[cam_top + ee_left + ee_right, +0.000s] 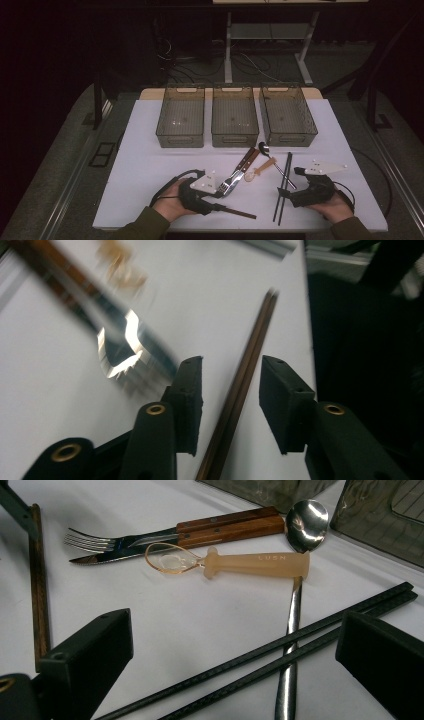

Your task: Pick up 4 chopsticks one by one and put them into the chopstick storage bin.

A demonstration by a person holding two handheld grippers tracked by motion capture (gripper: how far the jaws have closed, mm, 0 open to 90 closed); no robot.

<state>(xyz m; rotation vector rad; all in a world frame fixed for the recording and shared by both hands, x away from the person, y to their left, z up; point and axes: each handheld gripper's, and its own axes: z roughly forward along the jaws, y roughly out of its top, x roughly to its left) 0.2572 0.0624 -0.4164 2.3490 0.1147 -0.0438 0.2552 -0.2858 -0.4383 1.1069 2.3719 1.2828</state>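
Faintly, raised letters reading LUSN run along the pale orange silicone spoon (250, 562), which lies beside the wooden-handled fork (165, 537) and across the steel spoon (300, 535). Left gripper (231, 385): jaws parted, brown chopsticks (245, 380) lying between them untouched; that view is blurred and the fork there is a smear. Right gripper (230, 665): jaws wide apart around the black chopsticks (280, 647), not pressing them; their ends are cut off at the frame's edge
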